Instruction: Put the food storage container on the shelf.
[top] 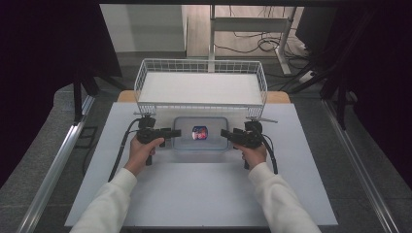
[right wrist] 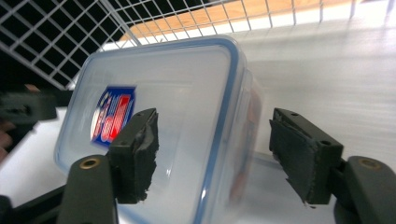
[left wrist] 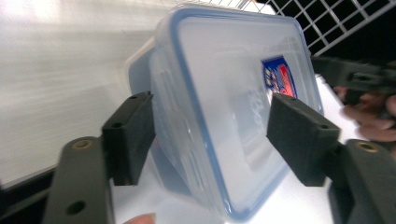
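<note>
A clear plastic container [top: 209, 127] with a blue-rimmed lid and a red and blue sticker [top: 199, 132] lies flat on the white table, just in front of the wire basket. My left gripper [top: 176, 132] is at its left end and my right gripper [top: 224, 133] at its right end. In the left gripper view the container [left wrist: 224, 88] has its near end between my left gripper's [left wrist: 212, 137] open jaws, with gaps on both sides. The right gripper view shows the container [right wrist: 177, 93] with its rim between my right gripper's [right wrist: 219, 154] open jaws, not clamped.
A white wire basket [top: 201, 65] with a pale liner stands at the table's far edge, close behind the container. The table [top: 204, 194] runs wide toward the person. Metal rails flank the table; a desk frame and cables lie on the floor beyond.
</note>
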The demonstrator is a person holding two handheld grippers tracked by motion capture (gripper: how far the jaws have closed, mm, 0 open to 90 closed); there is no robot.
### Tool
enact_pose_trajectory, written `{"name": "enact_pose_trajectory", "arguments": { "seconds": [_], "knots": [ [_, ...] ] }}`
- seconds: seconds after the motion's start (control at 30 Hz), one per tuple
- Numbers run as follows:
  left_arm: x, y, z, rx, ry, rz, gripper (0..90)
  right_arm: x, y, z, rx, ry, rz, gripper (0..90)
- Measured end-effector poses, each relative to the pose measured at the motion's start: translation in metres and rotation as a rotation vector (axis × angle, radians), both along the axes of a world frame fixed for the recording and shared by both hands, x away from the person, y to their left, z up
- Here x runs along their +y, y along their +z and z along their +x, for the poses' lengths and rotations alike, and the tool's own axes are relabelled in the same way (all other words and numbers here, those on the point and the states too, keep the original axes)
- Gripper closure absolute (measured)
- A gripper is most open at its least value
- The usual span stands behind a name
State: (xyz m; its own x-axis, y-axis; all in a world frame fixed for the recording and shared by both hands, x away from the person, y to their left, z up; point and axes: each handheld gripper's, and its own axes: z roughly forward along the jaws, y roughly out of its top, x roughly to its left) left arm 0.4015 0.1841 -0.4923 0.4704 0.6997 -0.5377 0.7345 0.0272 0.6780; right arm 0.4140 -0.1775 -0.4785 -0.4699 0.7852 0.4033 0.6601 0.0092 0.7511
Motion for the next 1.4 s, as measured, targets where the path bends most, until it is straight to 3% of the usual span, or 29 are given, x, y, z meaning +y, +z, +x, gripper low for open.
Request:
{"name": "enact_pose_trajectory", "arguments": {
  "seconds": [0.1,0.17,0.27,0.37,0.53,0.67,0.8,0.93,1.1,1.4],
  "knots": [
    [-0.001,0.013,-0.015,-0.053,-0.013,0.059,28.2,-0.004,0.010,-0.015,-0.076,0.025,-0.051,31.8],
    [-0.002,0.021,-0.031,-0.086,-0.020,0.098,26.9,-0.008,0.016,-0.027,-0.099,0.046,-0.067,33.1],
    [-0.002,0.027,-0.053,-0.122,-0.028,0.128,25.3,-0.010,0.022,-0.046,-0.139,0.096,-0.103,40.4],
    [-0.004,0.029,-0.076,-0.147,-0.059,0.170,24.4,-0.007,0.026,-0.067,-0.188,0.164,-0.188,48.0],
    [-0.005,0.024,-0.112,-0.161,-0.108,0.232,23.2,0.007,0.023,-0.093,-0.214,0.292,-0.274,62.2],
    [-0.002,0.018,-0.133,-0.159,-0.123,0.249,23.2,0.019,0.014,-0.104,-0.234,0.371,-0.358,73.4],
    [-0.002,0.013,-0.150,-0.146,-0.152,0.282,23.2,0.035,0.003,-0.105,-0.228,0.437,-0.413,85.7],
    [-0.005,0.009,-0.159,-0.150,-0.171,0.303,23.3,0.055,-0.006,-0.103,-0.226,0.479,-0.459,88.9],
    [-0.013,0.006,-0.166,-0.156,-0.214,0.341,22.6,0.079,-0.021,-0.089,-0.204,0.472,-0.495,89.0],
    [-0.012,0.003,-0.164,-0.150,-0.216,0.339,22.3,0.097,-0.036,-0.065,-0.180,0.420,-0.536,89.1]
  ]
}}
